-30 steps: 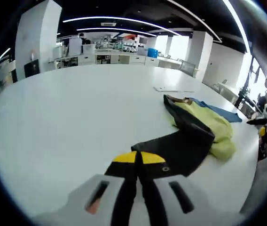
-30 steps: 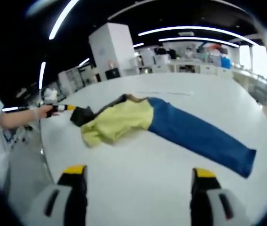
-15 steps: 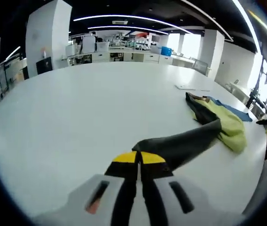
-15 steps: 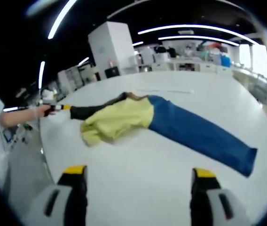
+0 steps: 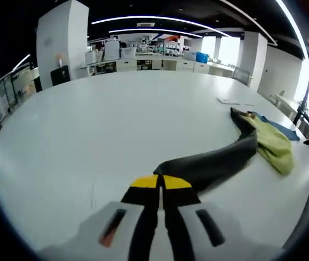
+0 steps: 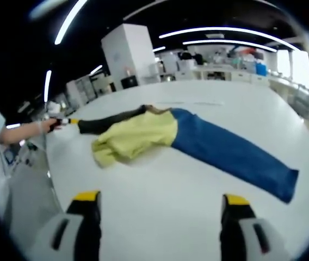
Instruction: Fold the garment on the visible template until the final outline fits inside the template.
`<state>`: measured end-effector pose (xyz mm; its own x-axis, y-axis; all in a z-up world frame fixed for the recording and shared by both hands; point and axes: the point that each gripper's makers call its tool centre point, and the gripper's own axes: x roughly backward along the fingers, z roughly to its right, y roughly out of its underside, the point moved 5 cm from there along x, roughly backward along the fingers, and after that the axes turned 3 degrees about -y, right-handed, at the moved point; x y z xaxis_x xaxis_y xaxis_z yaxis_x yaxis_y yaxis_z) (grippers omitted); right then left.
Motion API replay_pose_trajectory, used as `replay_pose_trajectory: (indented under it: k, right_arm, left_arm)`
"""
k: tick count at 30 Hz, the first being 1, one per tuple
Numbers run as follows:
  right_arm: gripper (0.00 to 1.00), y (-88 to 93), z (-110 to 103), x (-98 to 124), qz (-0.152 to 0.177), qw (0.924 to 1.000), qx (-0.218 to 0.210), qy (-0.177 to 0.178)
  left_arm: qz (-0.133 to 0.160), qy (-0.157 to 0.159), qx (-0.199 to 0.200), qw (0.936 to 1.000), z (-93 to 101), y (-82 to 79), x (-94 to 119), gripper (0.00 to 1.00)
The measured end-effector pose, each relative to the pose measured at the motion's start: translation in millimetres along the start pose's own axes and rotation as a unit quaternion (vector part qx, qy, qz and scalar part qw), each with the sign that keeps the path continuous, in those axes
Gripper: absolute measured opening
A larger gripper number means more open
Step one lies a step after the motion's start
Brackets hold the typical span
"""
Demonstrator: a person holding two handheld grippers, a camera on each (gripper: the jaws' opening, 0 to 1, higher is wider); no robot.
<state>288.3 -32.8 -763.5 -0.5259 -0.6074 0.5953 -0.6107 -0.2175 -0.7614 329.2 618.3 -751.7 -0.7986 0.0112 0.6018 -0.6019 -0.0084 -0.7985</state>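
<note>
The garment lies on a white table [image 5: 89, 119]: a yellow-green body [image 6: 135, 136], a blue sleeve [image 6: 230, 155] stretching right, and a dark sleeve [image 5: 214, 163] pulled out long. My left gripper [image 5: 160, 182] is shut on the end of the dark sleeve, jaws pressed together. In the right gripper view the left gripper [image 6: 67, 122] shows far left, held by a hand, with the dark sleeve [image 6: 108, 120] taut between it and the body. My right gripper [image 6: 160, 202] hangs open above the table in front of the garment, nothing between its jaws.
A thin white strip [image 5: 235, 101] lies on the table beyond the garment. Counters and shelves [image 5: 143, 57] stand at the room's back, with a white pillar [image 5: 62, 43] at left. The table edge [image 6: 40, 179] runs near the person's arm.
The left gripper has drawn the dark sleeve further out from the body, so it now lies long and straight. The right gripper has stayed open in place.
</note>
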Motion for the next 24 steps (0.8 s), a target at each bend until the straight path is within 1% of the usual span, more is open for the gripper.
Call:
replay_pose_trajectory:
  k: [3,4,7,13,15,16,18,20,22,24]
  right_arm:
    - [0.92,1.4,0.7,-1.0,-0.001,1.0000,-0.003,0.000]
    - [0.92,1.8,0.8,-1.2,-0.002,1.0000,-0.003,0.000]
    - [0.92,1.6,0.5,-1.1,-0.003,1.0000,-0.002,0.001]
    - [0.92,0.7,3.7,-1.2,-0.002,1.0000,-0.005,0.005]
    - [0.92,1.5,4.1,-1.6,-0.003,1.0000,-0.005,0.007]
    - [0.92,1.9,4.2,-2.1,-0.003,1.0000,-0.007,0.006]
    - [0.92,2.9,4.5,-2.7,-0.005,0.9999,-0.008,0.006]
    - [0.92,3.0,4.2,-3.3,-0.006,0.9999,-0.008,0.006]
    - [0.92,2.7,4.6,-3.8,-0.005,0.9999,-0.008,0.007]
    - [0.92,1.8,4.3,-4.2,-0.002,0.9999,-0.010,0.007]
  left_arm:
    - [-0.002,-0.004,-0.001,1.0000,-9.1,-2.4,-5.1,0.00]
    - [-0.004,-0.008,-0.001,1.0000,-9.3,-0.1,-2.3,0.00]
    - [-0.009,-0.014,-0.002,0.9999,-16.1,-0.8,-4.5,0.00]
    - [-0.024,-0.028,-0.010,0.9993,-40.3,-3.2,-13.4,0.00]
    - [-0.028,-0.031,-0.004,0.9991,-43.0,-4.4,-15.2,0.00]
    - [-0.028,-0.033,-0.007,0.9990,-42.1,-4.2,-14.3,0.00]
    - [-0.035,-0.036,-0.009,0.9987,-48.4,-4.9,-19.9,0.00]
    - [-0.041,-0.039,-0.013,0.9983,-49.4,-7.1,-23.0,0.00]
    - [-0.048,-0.041,-0.018,0.9978,-50.6,-5.4,-22.4,0.00]
    - [-0.052,-0.042,-0.020,0.9976,-56.8,-8.7,-31.1,0.00]
